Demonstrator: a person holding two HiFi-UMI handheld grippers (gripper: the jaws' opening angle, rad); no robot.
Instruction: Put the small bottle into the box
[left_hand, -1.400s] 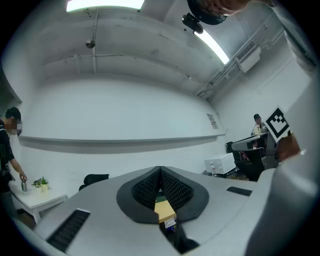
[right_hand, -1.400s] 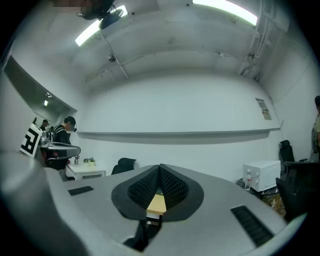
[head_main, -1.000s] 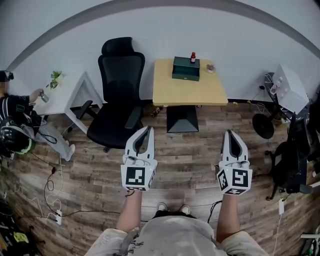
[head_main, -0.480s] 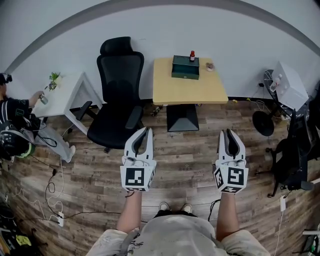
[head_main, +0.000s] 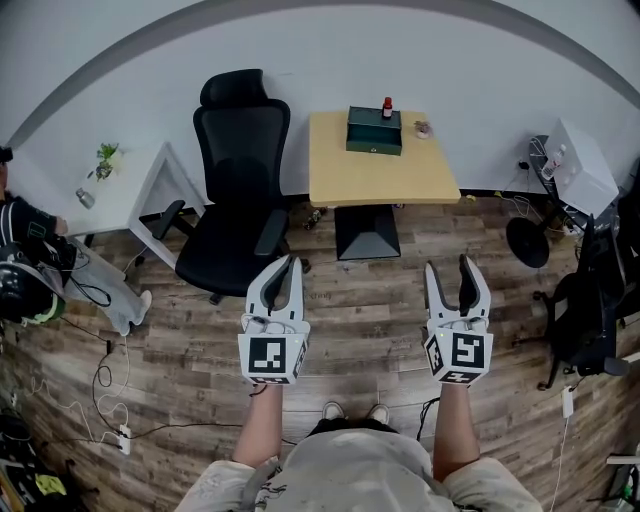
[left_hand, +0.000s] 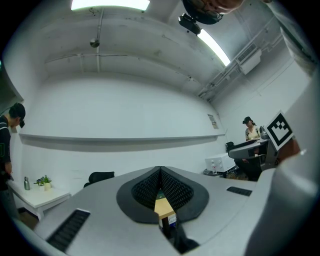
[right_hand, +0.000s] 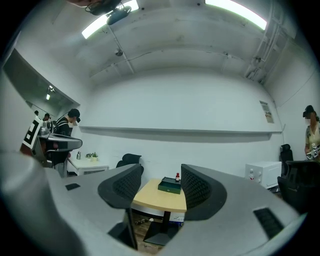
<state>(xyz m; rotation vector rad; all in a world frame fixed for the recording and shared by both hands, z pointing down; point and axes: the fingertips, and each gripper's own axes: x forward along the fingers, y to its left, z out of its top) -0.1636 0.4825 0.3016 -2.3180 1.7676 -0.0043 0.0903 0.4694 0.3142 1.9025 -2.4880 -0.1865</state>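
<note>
One small bottle (head_main: 387, 107) stands at the far edge of the tabletop (head_main: 380, 180), just behind one box (head_main: 374, 132); contact unclear. Left hand-held gripper (head_main: 288, 264): pressed together, empty. Right hand-held gripper (head_main: 449, 270): jaws just opening, spread, empty.

Black office chair (head_main: 238, 170) beside light wooden table (head_main: 380, 185)

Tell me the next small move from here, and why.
Probably step toward the table, carrying the right tool toward the small bottle. Its jaws have just been opening with nothing between them, and the bottle stands far off behind the green box.
</note>
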